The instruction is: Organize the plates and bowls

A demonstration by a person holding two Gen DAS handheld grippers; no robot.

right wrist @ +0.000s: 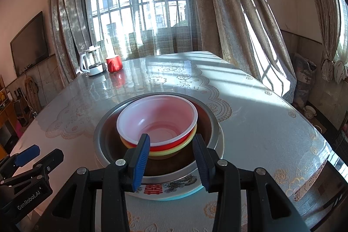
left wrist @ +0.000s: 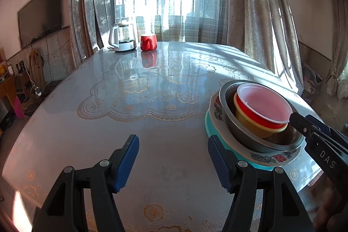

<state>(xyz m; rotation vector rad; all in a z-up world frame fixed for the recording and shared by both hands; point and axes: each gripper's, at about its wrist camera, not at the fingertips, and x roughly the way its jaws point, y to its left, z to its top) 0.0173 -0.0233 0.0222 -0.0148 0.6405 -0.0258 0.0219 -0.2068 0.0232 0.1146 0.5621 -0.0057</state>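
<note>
At the table's near right stands one stack: a teal plate [left wrist: 209,131], a white patterned plate [left wrist: 261,158], a steel bowl [left wrist: 239,134], a yellow bowl [left wrist: 250,125] and a red bowl [left wrist: 261,105] with a white inside. In the right wrist view the red bowl [right wrist: 158,121] nests in the yellow bowl [right wrist: 171,151] inside the steel bowl [right wrist: 104,134]. My right gripper [right wrist: 171,164] hovers open at the stack's near rim, its tips beside the red bowl's edge, pressing nothing. My left gripper [left wrist: 174,162] is open over bare tablecloth, left of the stack.
A lace-patterned cloth under a glossy cover lies on the table [left wrist: 152,79]. A glass kettle [left wrist: 121,38] and a red mug [left wrist: 148,42] stand at the far edge by the curtained window. A wall television [left wrist: 39,12] hangs on the left.
</note>
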